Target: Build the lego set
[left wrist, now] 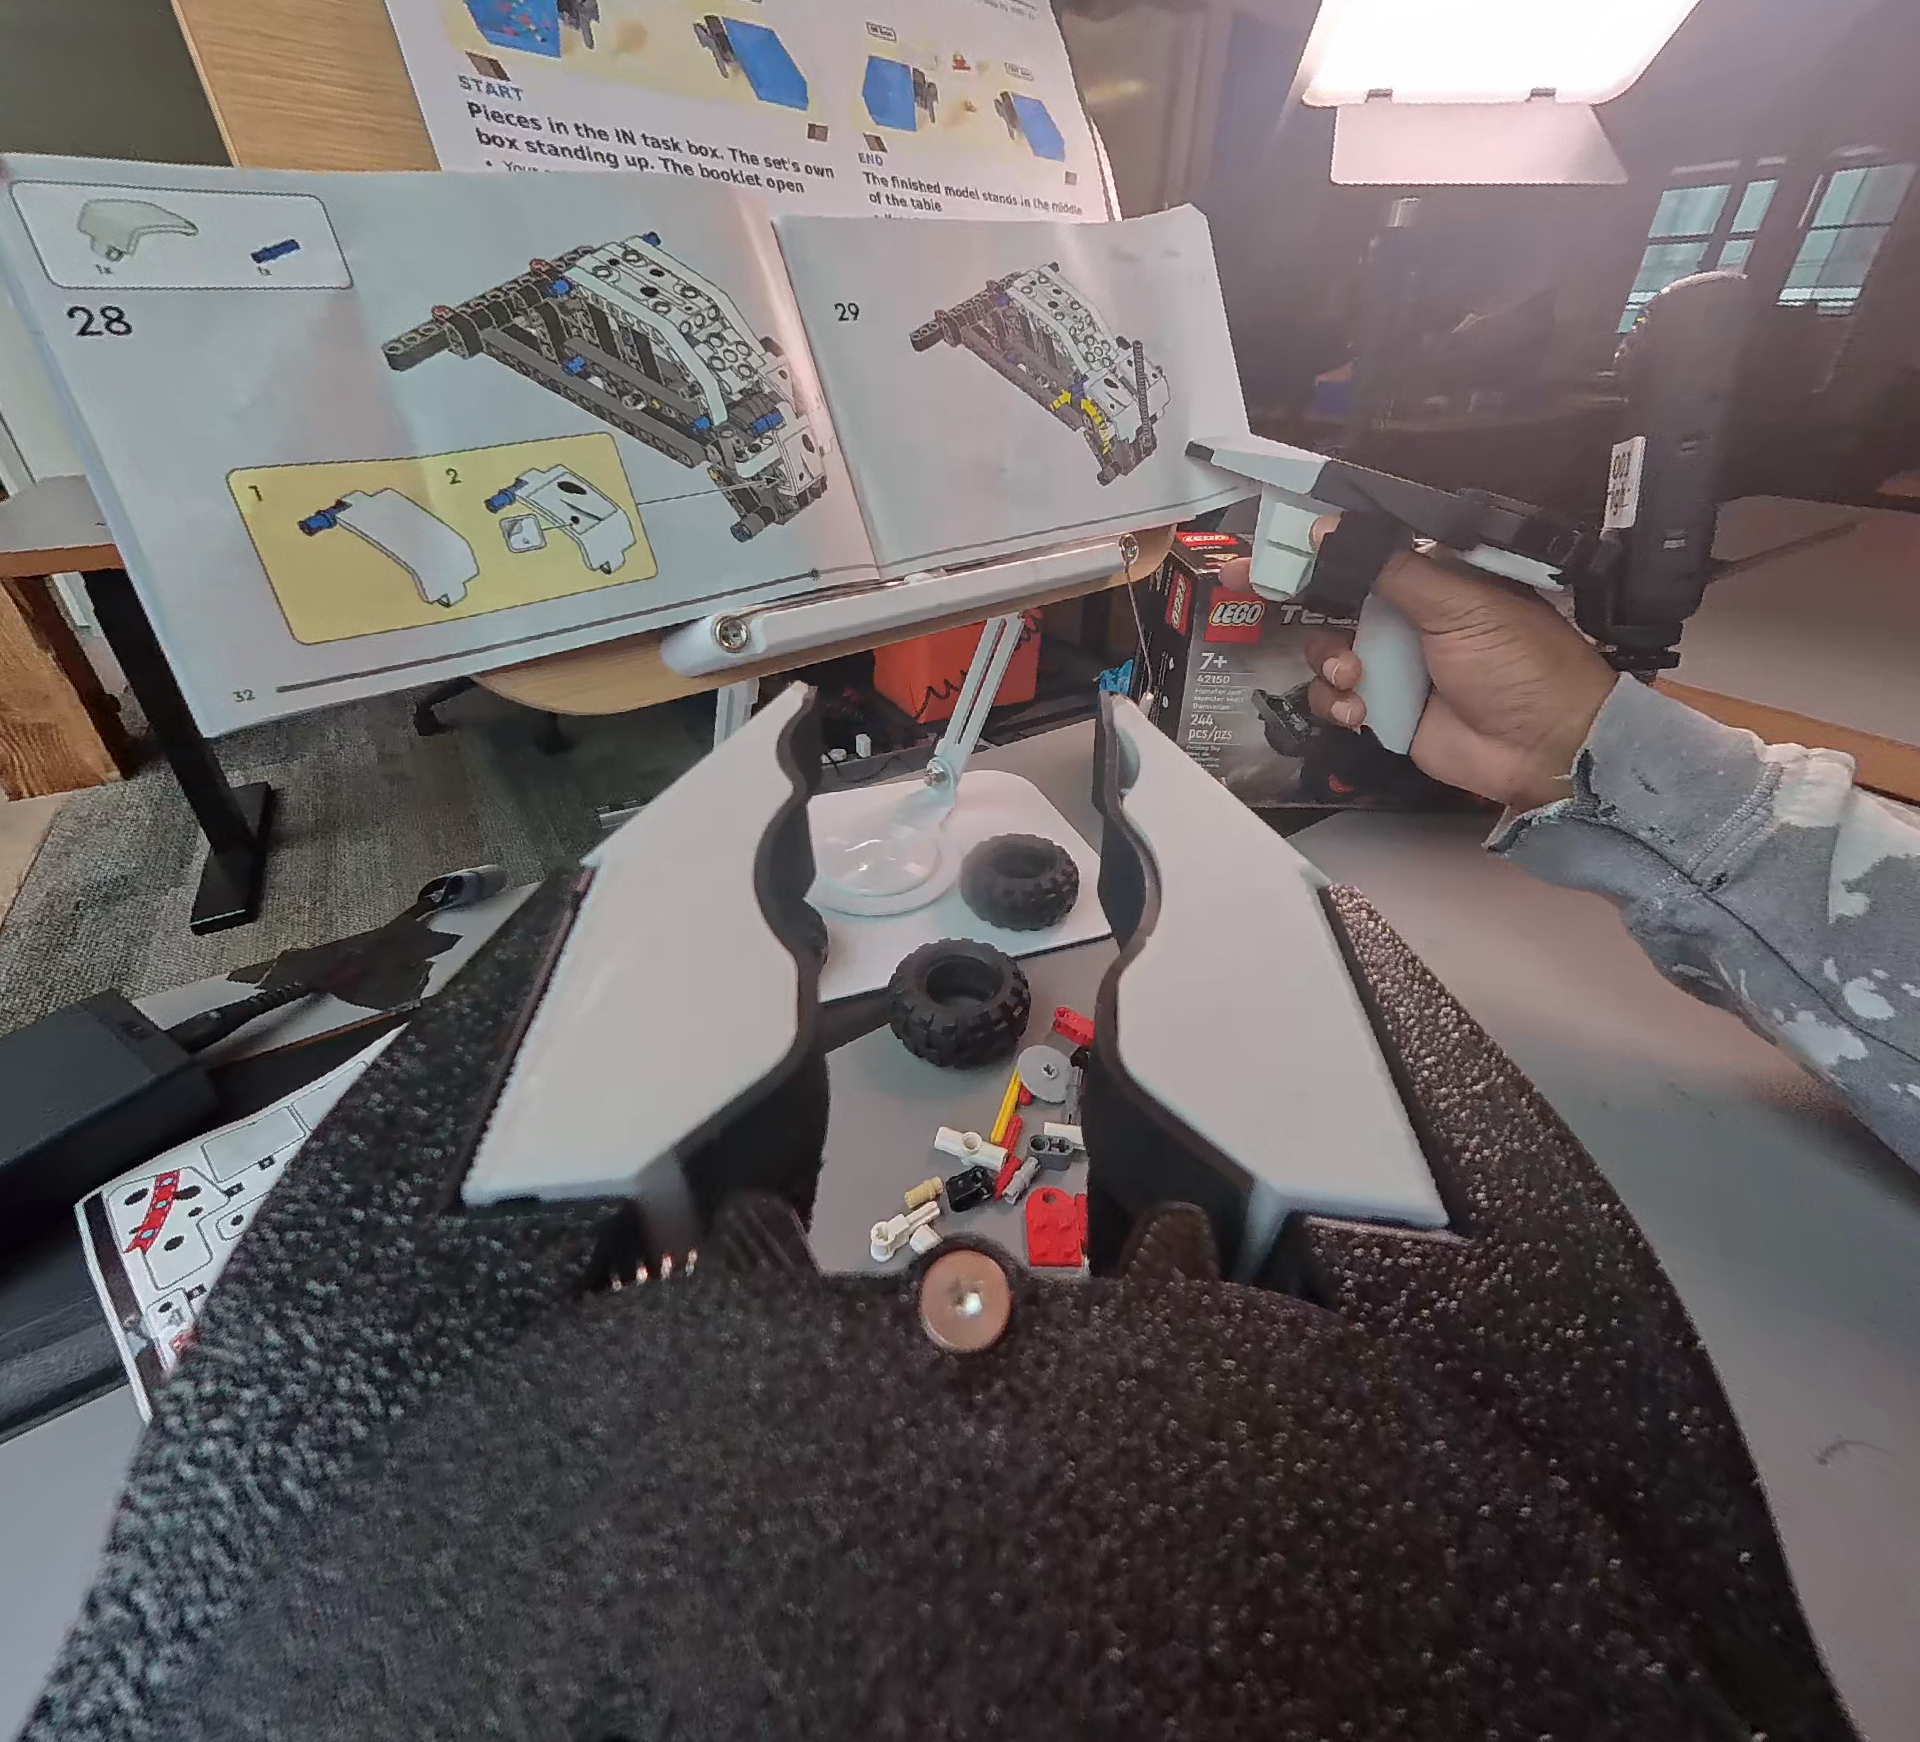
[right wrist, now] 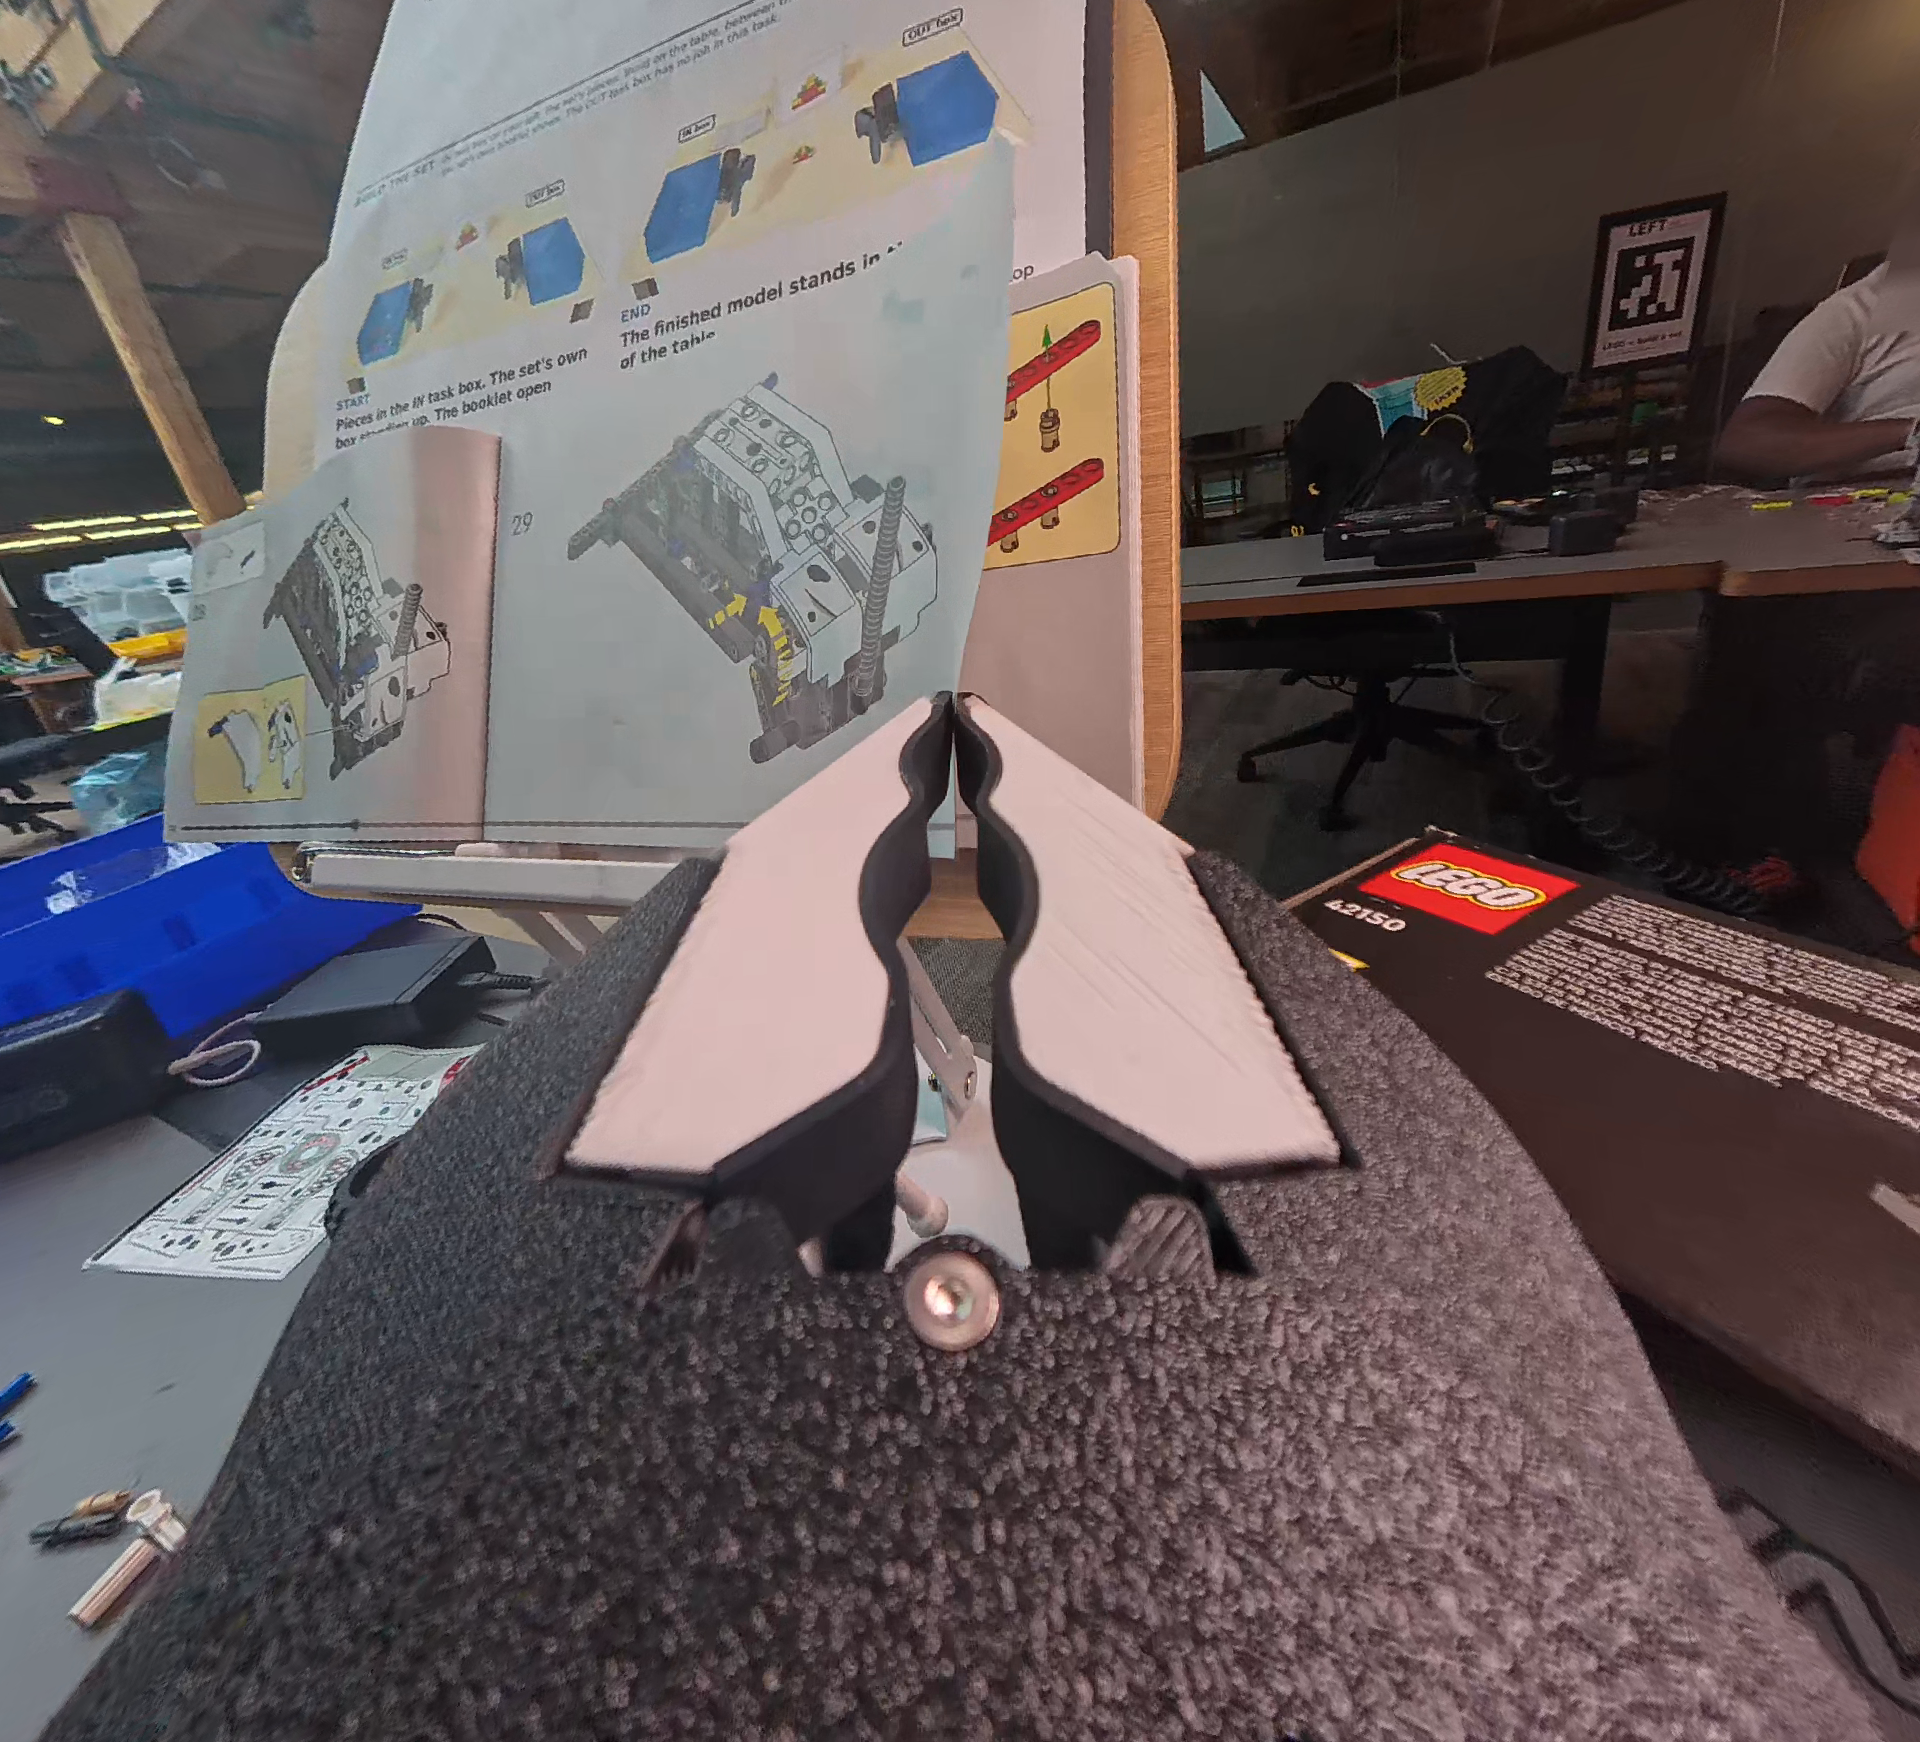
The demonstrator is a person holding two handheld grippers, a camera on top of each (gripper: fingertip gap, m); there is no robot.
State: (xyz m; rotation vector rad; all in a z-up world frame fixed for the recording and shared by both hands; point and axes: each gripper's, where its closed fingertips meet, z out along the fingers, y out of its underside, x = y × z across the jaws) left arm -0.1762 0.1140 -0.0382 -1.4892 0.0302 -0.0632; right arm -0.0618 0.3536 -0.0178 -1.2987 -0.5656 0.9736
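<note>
Lego parts (left wrist: 997, 1162) lie loose on the grey table (left wrist: 1558, 1121), just below the book stand's white base (left wrist: 997, 809). Left of that base lies a sticker sheet (left wrist: 177, 1225); the left gripper (left wrist: 956, 736) hangs above the base, fingers spread and empty. Near the base sit two black tyres (left wrist: 958, 1001): light, rubbery, probably best pinched across the tread. The small pins look slick and easily scattered. Right of the base, the right gripper (right wrist: 954, 703) is clenched on the booklet page (right wrist: 748, 570), thin paper that could tear.

Booklet stand (left wrist: 914, 596) blocks beyond tyres (left wrist: 958, 1002).
</note>
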